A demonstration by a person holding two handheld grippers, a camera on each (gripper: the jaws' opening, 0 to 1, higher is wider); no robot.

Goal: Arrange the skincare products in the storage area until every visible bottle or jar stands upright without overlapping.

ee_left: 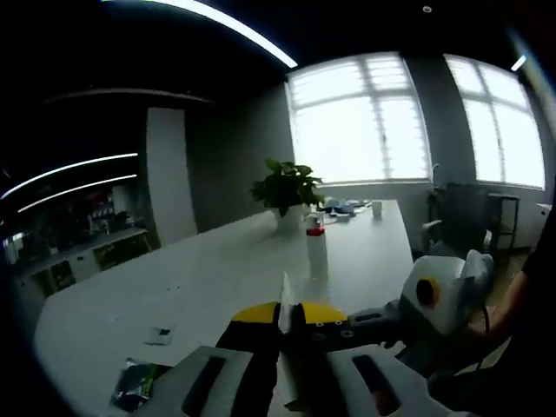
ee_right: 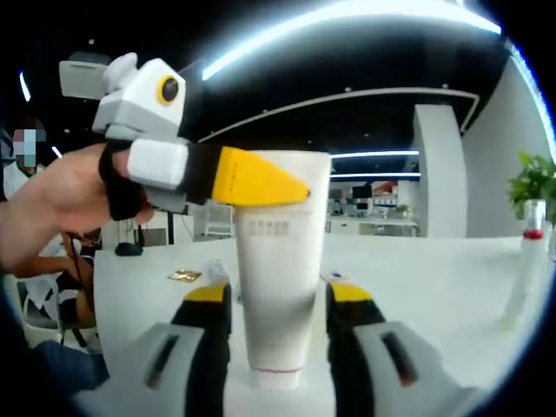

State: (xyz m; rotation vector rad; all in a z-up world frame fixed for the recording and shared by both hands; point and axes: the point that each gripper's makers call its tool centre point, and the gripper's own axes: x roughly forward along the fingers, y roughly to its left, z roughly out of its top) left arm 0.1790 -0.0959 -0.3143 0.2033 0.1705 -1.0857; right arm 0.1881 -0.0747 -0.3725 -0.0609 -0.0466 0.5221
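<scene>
White tube [ee_right: 280,269] stands cap-down on the table [ee_right: 417,269], w/ the right gripper [ee_right: 276,347] jaws narrow, clamped on its lower body. Left gripper [ee_right: 261,181] pinches its crimped top, jaws near closed. Light, soft, squashy plastic: grip low near the stiff cap, gently.

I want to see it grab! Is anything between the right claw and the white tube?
No. The right claw already has the tall white plastic tube between its jaws, and the left claw pinches its top.

Dim office — white table [ee_left: 217,269], bright windows [ee_left: 408,122], ceiling light strips [ee_left: 234,26].
</scene>
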